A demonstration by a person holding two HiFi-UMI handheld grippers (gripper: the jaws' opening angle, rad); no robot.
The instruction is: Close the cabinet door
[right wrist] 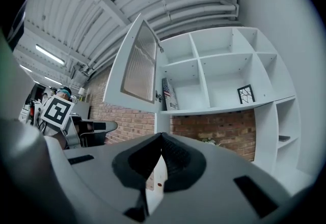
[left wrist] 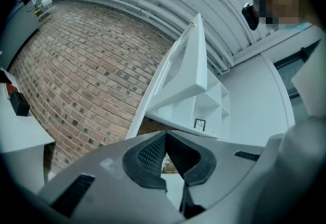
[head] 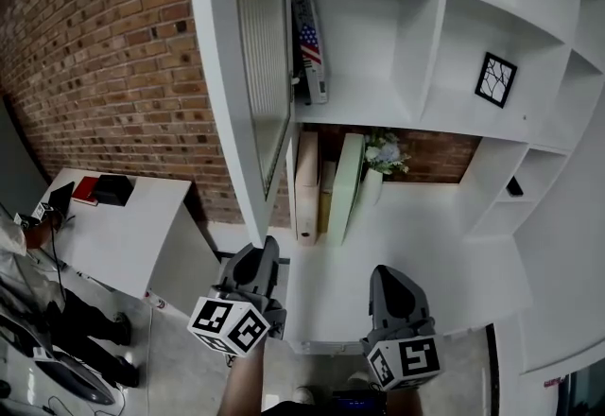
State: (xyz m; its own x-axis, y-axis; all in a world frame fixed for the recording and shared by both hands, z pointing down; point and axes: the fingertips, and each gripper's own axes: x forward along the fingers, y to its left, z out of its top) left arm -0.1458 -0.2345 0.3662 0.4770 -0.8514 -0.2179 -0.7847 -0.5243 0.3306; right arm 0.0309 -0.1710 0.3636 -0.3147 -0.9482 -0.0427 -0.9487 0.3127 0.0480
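Two units, the left hand-held gripper [head: 265, 249] and the right hand-held gripper [head: 383, 274], are both clenched on nothing above the counter [head: 435, 258]; one cabinet door [head: 227, 74] stands open.

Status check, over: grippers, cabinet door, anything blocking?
Left gripper and right gripper shut, empty. Cabinet door open, above left gripper. Swing path looks clear.

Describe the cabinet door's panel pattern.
Cabinet door panel: fine vertical ribbing, translucent grey; shows best in right gripper view.

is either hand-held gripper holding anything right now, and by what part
Nothing is held: the left hand-held gripper and right hand-held gripper both have jaws together, empty. The cabinet door stands open, ungripped.
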